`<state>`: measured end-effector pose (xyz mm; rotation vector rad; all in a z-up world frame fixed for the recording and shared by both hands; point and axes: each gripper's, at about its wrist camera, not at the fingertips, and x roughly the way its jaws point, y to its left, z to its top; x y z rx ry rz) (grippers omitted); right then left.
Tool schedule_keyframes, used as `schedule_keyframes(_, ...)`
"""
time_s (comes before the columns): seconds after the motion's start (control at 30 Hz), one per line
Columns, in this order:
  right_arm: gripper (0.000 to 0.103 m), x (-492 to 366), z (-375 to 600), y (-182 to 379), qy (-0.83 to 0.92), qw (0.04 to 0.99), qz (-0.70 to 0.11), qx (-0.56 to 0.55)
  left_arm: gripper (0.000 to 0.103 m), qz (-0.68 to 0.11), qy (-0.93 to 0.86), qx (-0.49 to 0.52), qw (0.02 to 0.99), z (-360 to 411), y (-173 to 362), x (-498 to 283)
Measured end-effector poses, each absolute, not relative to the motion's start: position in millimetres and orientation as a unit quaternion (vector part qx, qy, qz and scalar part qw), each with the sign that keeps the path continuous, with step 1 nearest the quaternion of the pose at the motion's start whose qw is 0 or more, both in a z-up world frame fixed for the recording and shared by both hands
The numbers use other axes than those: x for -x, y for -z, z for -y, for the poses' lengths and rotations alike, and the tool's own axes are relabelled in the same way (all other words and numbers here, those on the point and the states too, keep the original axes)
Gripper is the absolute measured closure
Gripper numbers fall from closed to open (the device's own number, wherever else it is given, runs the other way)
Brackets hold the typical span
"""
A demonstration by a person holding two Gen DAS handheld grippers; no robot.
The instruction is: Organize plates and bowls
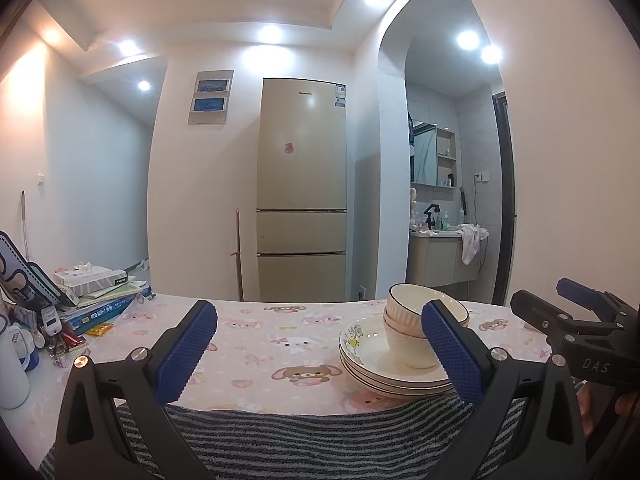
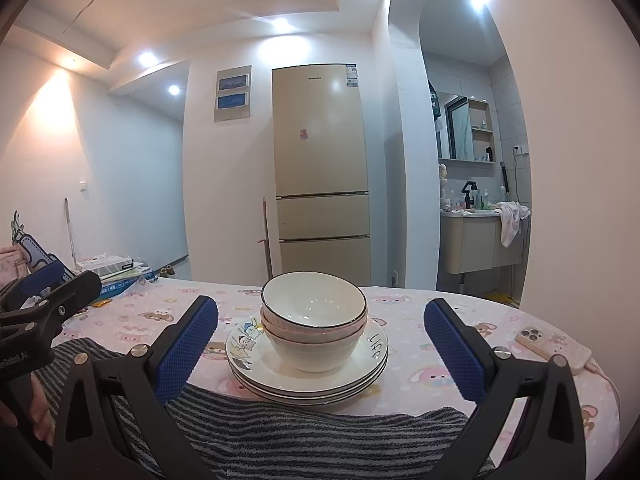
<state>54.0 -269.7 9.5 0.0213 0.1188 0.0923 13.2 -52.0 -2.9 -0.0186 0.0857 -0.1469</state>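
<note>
Both grippers' jaws spread wide, empty, left gripper half hiding bowls

Left wrist view: low over the table's near edge, level, facing across it to the fridge. Stack of plates and bowls sits right of centre, near; right gripper enters at the right edge.

Right wrist view: same height and heading, set further right. Stack dead centre, close; left gripper at the left edge.

Shared: stack, pink tablecloth, striped towel, fridge, arched doorway.
</note>
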Motion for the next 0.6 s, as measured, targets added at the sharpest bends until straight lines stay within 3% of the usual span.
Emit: schedule_keyframes(0.6,0.0,-53.0,271.8,-8.0,-0.043,0.997,-0.057,-0.015,0.0,-0.042,0.073,0.009,0.996,52.1,3.3,-12.5)
